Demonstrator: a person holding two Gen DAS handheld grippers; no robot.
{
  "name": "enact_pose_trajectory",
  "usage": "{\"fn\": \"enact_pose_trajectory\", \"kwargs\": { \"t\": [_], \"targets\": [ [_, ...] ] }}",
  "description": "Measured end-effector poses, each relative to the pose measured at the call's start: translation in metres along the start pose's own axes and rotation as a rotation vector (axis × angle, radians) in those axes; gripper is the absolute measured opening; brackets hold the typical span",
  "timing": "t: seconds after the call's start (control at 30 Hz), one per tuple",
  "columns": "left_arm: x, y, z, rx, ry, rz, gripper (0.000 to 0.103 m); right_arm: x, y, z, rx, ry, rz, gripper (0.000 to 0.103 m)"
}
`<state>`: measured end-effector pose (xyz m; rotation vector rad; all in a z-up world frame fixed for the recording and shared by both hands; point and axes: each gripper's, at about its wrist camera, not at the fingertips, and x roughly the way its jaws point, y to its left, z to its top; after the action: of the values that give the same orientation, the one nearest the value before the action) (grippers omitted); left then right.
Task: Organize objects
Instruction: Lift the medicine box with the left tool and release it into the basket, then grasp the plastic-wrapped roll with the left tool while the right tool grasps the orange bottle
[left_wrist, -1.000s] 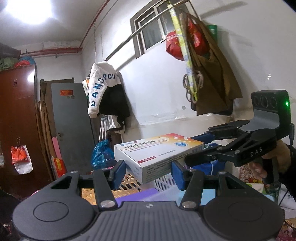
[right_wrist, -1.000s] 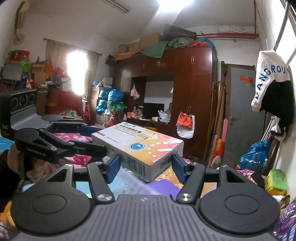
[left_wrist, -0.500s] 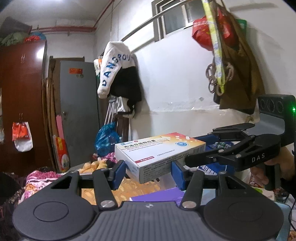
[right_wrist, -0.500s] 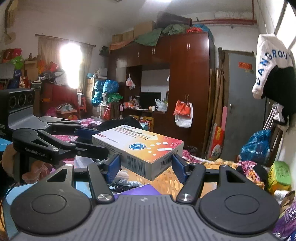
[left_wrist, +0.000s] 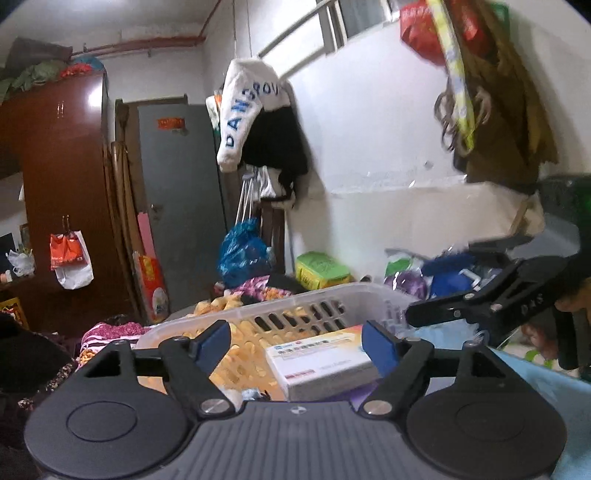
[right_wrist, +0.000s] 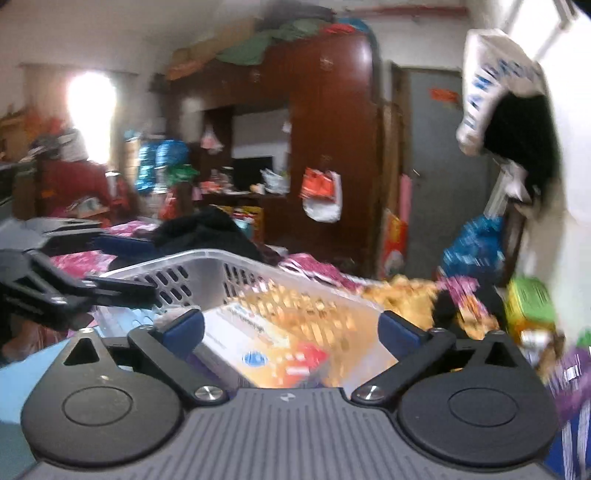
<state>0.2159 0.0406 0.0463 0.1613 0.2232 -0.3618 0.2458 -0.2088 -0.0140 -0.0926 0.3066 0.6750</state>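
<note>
Left claw (left_wrist: 295, 341): my jaws have just been opening; apart, pads off the box.
Right claw (right_wrist: 291, 332): likewise just opened wide, holding nothing.
Medicine box (left_wrist: 321, 363): lower centre, dropped from mid-air into the white basket (left_wrist: 258, 302).
Meaning: released; placement looks done.

**Both tools spread wide, nothing gripped**

The left tool (left_wrist: 297, 341) points slightly downward, its blue pads (left_wrist: 214, 341) standing well apart; its jaws have just been opening and press on nothing. The right tool (right_wrist: 291, 328) tilts down too, jaws likewise just opened to their widest. A hand (left_wrist: 570, 306) grips the right tool's handle at the frame's edge.
</note>
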Motion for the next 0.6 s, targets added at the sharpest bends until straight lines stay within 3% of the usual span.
{"fn": "enact_pose_trajectory", "kwargs": {
  "t": [0.2, 0.3, 0.37, 0.47, 0.6],
  "targets": [
    [-0.078, -0.026, -0.042, -0.038, -0.059, 0.023, 0.092, -0.081, 0.011, -0.052, 0.051, -0.005, -0.103, 0.103],
    [-0.104, -0.047, -0.073, -0.048, -0.037, 0.074, 0.092, -0.113, 0.009, -0.086, 0.157, -0.022, -0.097, 0.103],
    [-0.116, -0.057, -0.092, -0.077, -0.028, 0.07, 0.092, -0.129, 0.012, -0.113, 0.228, -0.009, -0.071, 0.103],
    [-0.118, -0.063, -0.113, -0.133, -0.003, 0.058, 0.092, -0.135, 0.03, -0.135, 0.215, 0.007, -0.094, 0.103],
    [-0.096, -0.058, -0.123, -0.139, 0.113, 0.052, 0.092, -0.12, 0.046, -0.13, 0.141, 0.041, -0.156, 0.103]
  ]
}}
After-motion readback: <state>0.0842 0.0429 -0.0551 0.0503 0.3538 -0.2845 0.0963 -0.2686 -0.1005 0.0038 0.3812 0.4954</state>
